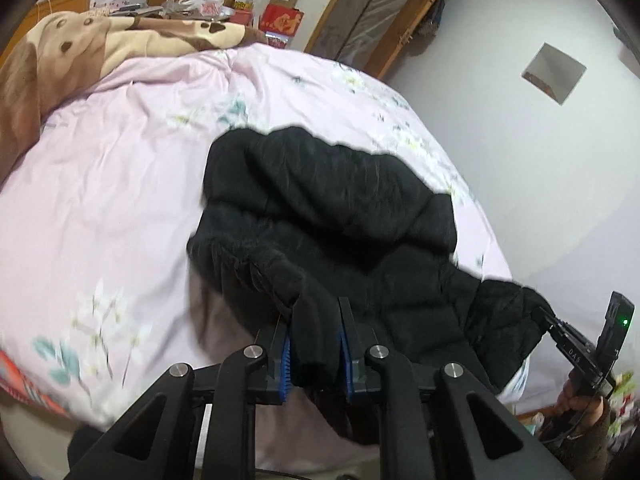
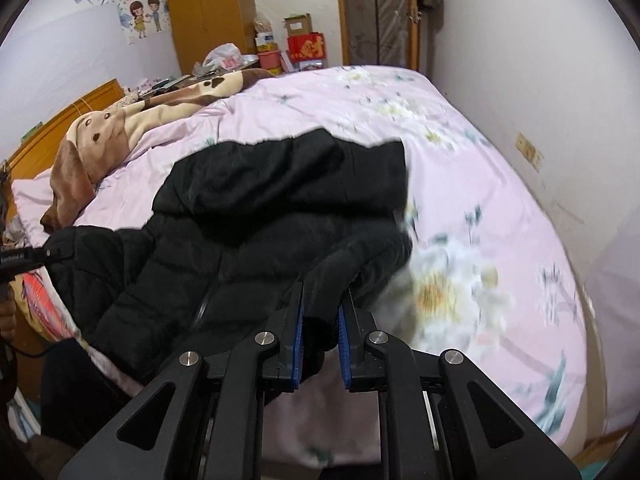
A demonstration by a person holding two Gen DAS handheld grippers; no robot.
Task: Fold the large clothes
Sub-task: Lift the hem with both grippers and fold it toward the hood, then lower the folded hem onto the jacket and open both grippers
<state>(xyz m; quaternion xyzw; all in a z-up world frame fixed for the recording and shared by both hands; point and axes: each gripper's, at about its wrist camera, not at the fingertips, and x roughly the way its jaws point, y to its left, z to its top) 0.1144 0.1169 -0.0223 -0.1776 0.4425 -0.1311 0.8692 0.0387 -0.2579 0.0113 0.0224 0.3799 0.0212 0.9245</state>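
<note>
Big pink bed (image 1: 120, 184) has loads of free room ahead of both grippers, and the black puffer jacket (image 1: 328, 216) lies bunched at its near edge, so folding looks barely started. Left gripper (image 1: 314, 354) and right gripper (image 2: 320, 344) are each clamped on a jacket corner

Quilt's (image 2: 460, 280) flower print motion-blurred

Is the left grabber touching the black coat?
Touching. The left wrist view shows the black coat pinched between the left gripper's blue pads.
</note>
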